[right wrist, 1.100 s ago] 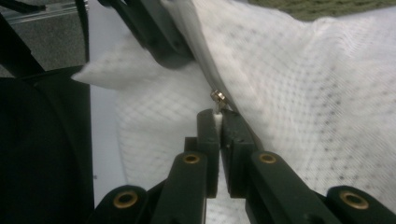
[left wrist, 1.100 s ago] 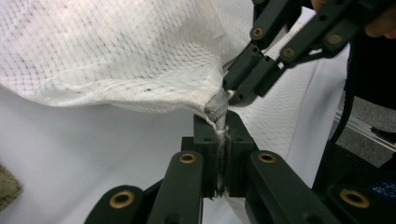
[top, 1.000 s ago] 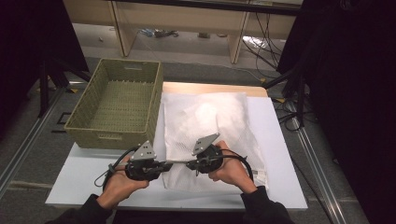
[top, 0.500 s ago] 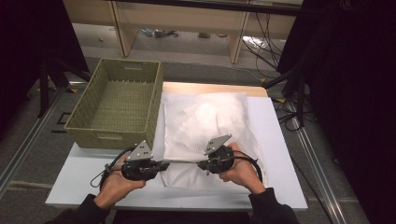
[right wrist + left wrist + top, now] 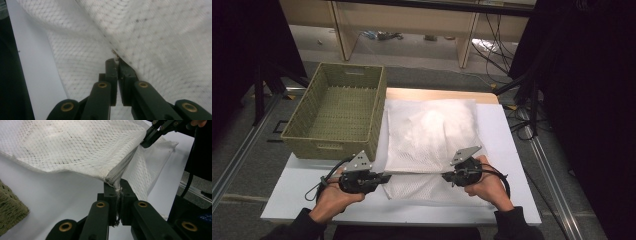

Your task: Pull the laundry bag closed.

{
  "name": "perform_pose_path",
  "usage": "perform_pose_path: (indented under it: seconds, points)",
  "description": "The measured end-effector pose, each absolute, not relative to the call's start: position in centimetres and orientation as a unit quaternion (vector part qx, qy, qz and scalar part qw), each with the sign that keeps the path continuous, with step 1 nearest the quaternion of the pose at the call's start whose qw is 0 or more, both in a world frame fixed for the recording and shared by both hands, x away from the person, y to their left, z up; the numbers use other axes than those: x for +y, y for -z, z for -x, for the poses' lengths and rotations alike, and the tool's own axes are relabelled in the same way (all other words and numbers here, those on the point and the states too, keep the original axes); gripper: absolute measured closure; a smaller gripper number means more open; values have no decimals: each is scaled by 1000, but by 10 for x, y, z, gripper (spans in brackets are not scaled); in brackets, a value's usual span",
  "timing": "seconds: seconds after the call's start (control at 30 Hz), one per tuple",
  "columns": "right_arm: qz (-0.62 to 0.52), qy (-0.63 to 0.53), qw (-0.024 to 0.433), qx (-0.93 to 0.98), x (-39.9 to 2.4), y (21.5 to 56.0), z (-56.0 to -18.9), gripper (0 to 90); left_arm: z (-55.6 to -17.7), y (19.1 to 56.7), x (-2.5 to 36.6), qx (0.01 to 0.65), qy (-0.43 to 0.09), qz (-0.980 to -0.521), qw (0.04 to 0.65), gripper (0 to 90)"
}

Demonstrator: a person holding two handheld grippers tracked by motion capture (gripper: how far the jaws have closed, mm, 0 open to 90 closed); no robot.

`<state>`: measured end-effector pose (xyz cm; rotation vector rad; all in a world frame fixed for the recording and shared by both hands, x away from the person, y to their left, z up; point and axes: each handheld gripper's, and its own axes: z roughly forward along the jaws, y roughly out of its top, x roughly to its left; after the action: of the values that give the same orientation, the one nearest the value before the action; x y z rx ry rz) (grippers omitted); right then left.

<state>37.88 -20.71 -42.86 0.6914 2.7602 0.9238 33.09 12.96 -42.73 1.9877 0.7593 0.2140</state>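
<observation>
A white mesh bag (image 5: 432,130) lies flat on the white table (image 5: 302,195), its near edge lifted and stretched between the two grippers. My left gripper (image 5: 384,176) is shut on the bag's corner seam (image 5: 113,176), where the fabric bunches between its black pads (image 5: 119,187). My right gripper (image 5: 444,176) is shut on a small metal zipper pull (image 5: 114,52) at the bag's edge (image 5: 162,37). In the left gripper view the right gripper (image 5: 147,142) pinches the same edge farther along. A hand holds each gripper.
A woven olive basket (image 5: 337,107) stands empty at the table's left rear, close to the bag's left edge; its corner (image 5: 10,212) lies near my left gripper. Open shelving and cables lie beyond the table. Bare table strip (image 5: 37,75) runs beside the bag.
My right gripper has slid to the right along the bag's near edge, away from the left gripper, widening the gap between them. The left gripper has stayed put.
</observation>
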Motion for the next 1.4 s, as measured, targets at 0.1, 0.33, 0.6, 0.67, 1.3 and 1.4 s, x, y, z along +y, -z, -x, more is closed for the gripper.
perform_pose_path:
  seconds: [0.1, 0.33, 0.6, 0.67, 1.3, 1.4]
  points:
    - [-244, -306, 77, 917, -216, 426, -376, 880, -332, 427, 131, 302, -93, -819, 479, 862]
    - [-272, -302, 87, 909, -237, 426, -369, 880, -332, 424, 133, 299, -97, -819, 480, 863]
    - [-296, -289, 86, 906, -263, 430, -363, 880, -335, 425, 138, 300, -100, -818, 481, 864]
    - [-314, -293, 85, 899, -269, 431, -361, 880, -334, 425, 136, 306, -95, -817, 480, 864]
    - [-393, -250, 115, 877, -333, 442, -355, 880, -336, 426, 142, 310, -101, -818, 474, 865]
    - [-391, -257, 124, 875, -344, 444, -357, 880, -336, 428, 141, 316, -95, -819, 469, 865]
